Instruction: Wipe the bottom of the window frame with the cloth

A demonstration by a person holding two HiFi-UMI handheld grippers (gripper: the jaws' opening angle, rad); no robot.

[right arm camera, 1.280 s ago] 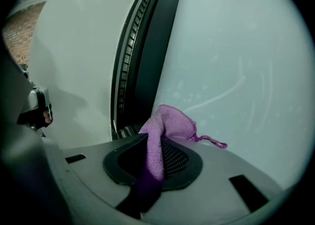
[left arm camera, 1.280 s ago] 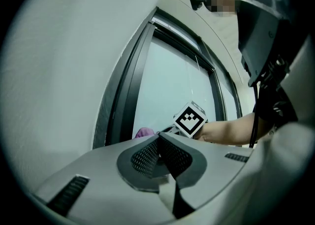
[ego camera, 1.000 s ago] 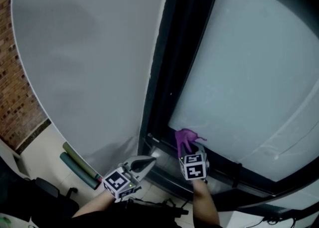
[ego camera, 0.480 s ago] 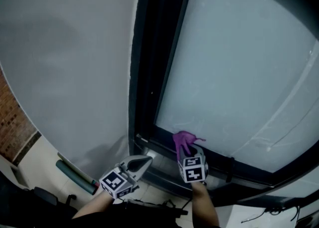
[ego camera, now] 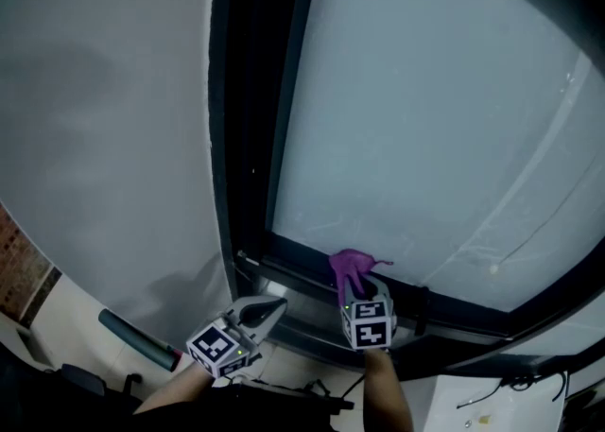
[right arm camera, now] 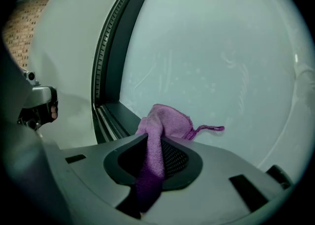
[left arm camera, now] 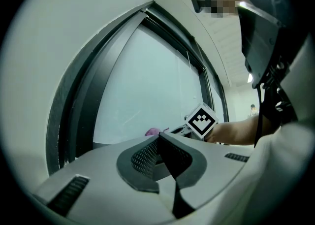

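A purple cloth [ego camera: 352,267] [right arm camera: 160,130] is pinched in my right gripper [ego camera: 355,283] [right arm camera: 150,143], whose jaws are shut on it. The cloth's free end rests against the dark bottom rail of the window frame [ego camera: 302,260] [right arm camera: 118,116], just below the frosted glass [ego camera: 425,137]. My left gripper [ego camera: 267,308] [left arm camera: 158,143] hangs to the left and lower, by the frame's bottom left corner, jaws shut with nothing between them. In the left gripper view the cloth [left arm camera: 152,132] peeks over the jaws, beside the right gripper's marker cube [left arm camera: 201,120].
A grey wall [ego camera: 104,137] runs left of the dark upright frame post [ego camera: 246,118]. A dark green roll [ego camera: 137,340] lies on the floor at lower left. Cables [ego camera: 515,388] lie on a pale surface at lower right.
The head view has swung right, so the frame and wall slide left in the picture. Both grippers keep about the same place, the cloth still against the bottom rail.
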